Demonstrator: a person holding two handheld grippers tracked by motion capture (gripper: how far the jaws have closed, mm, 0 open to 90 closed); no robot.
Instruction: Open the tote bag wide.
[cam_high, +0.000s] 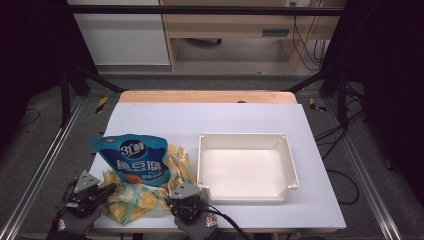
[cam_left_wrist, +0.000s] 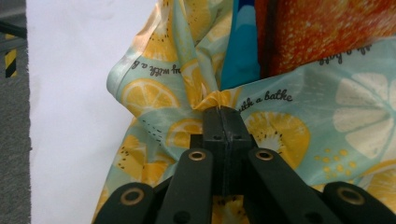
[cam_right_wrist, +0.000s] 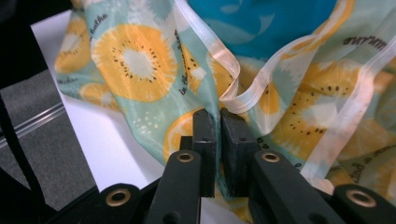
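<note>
A teal cloth bag (cam_high: 134, 201) printed with yellow fruit slices lies crumpled at the table's front left. A blue snack pouch (cam_high: 135, 159) stands in it, leaning back. My left gripper (cam_high: 106, 190) is at the cloth's left edge. In the left gripper view its jaws are shut (cam_left_wrist: 222, 108) on a bunched fold of the cloth (cam_left_wrist: 154, 95), with the pouch (cam_left_wrist: 239, 56) just behind. My right gripper (cam_high: 175, 198) is at the cloth's right front edge. There its jaws (cam_right_wrist: 219, 114) are pressed nearly together on the cloth (cam_right_wrist: 126, 60) beside its pale hem (cam_right_wrist: 233, 88).
An empty white plastic tray (cam_high: 243, 135) sits right of the bag on the white table sheet (cam_high: 210, 117). The right gripper is close to the tray's front left corner. Black frame rails run along both table sides.
</note>
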